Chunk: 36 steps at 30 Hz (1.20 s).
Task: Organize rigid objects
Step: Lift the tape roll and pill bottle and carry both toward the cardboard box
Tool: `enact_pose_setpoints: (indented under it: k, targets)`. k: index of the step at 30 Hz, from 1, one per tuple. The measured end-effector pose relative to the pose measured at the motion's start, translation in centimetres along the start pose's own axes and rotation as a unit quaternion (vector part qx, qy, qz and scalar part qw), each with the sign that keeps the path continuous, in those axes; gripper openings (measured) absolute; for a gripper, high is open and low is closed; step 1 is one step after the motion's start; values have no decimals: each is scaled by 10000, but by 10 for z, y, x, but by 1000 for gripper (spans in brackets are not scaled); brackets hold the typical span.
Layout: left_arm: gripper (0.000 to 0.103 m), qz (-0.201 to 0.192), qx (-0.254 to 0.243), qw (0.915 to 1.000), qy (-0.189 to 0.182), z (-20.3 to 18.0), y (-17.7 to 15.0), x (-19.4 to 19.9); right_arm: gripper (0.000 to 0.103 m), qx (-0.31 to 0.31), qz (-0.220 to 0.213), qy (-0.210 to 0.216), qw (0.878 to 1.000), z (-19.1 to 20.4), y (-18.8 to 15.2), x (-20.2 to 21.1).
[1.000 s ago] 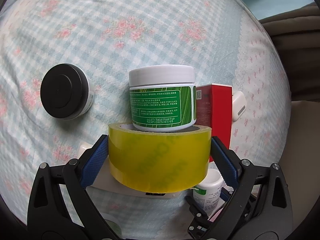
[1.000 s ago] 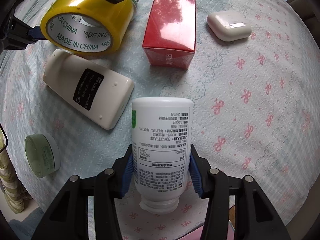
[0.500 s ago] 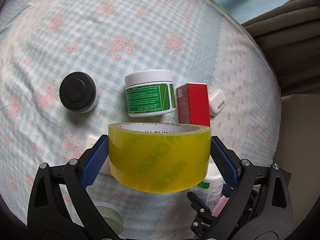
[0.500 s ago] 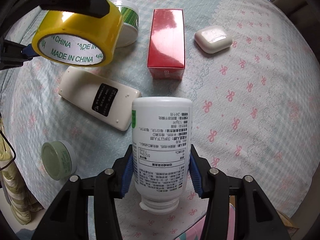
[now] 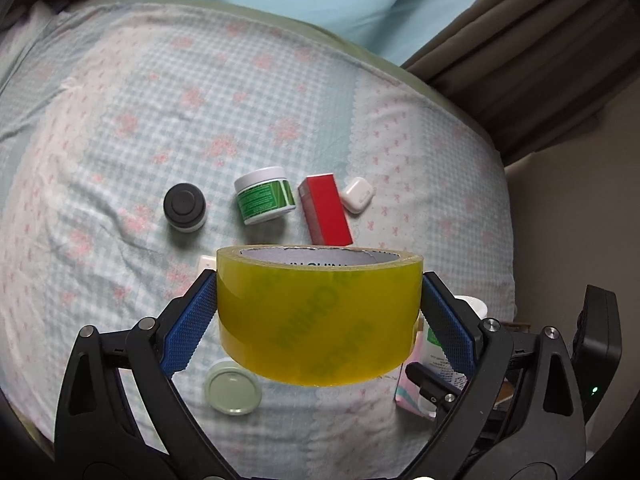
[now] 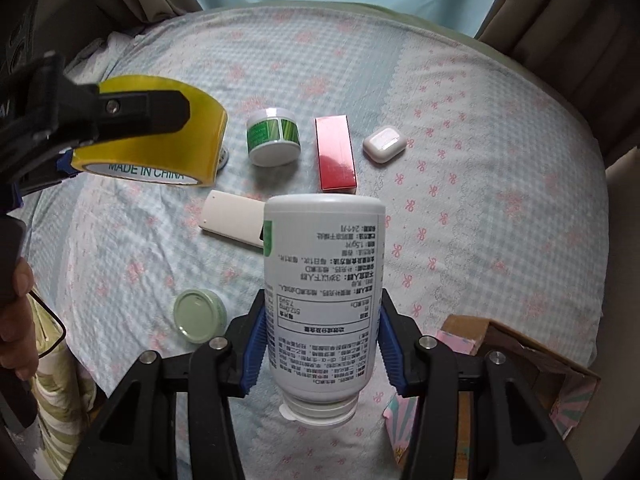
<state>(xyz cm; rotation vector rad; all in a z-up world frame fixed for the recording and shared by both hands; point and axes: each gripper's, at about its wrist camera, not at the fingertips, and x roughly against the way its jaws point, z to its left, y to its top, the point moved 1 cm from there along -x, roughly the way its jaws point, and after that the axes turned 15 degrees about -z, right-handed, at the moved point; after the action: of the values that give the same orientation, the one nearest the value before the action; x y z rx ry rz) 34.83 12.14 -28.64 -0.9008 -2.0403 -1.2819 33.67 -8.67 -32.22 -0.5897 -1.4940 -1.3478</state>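
My left gripper is shut on a yellow tape roll and holds it high above the bed; the roll also shows in the right wrist view. My right gripper is shut on a white bottle, held upside down with its cap toward the camera. On the bed lie a green-label jar, a red box, a white earbud case, a black-lidded jar, a pale green tin and a white remote.
The bed has a blue checked floral sheet. A cardboard box with pink packaging stands by the bed's near right edge. Curtains hang at the far right. A person's hand shows at the left.
Both grippers have risen and pulled back from the bed with their loads, so the objects on the sheet look smaller and farther. Grips are unchanged.
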Motion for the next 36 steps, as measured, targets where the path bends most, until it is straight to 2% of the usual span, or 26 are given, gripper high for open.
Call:
enact_pose_setpoints:
  k: [4,11,17,22,29,36]
  targets:
    - [96,-96,-428,9986,-280,-28,1,36,46,-376,-323,-142,9987,-2,-3,51]
    - [96,-218,-1073,9920,-627,-95,-19,75,46,-995,-836,-311,9910,-41,-23,124]
    - [96,-219,-1308,9876,-844,-170,-55,88,46,-1520,-1043,-411,9820,-110,-60,172]
    - [96,-20,-1409,9852,-974,-235,-97,75,46,-1656,-985,-639,9792,-178,-94,200]
    - [96,373,-1560,9825,-952,-305,-148,34,46,-1650,-531,-760,9819,-268,-138,201]
    - [96,805,-1796,9784,-637,-335,-191,-21,46,-1689,31,-349,9850,-330,-159,158]
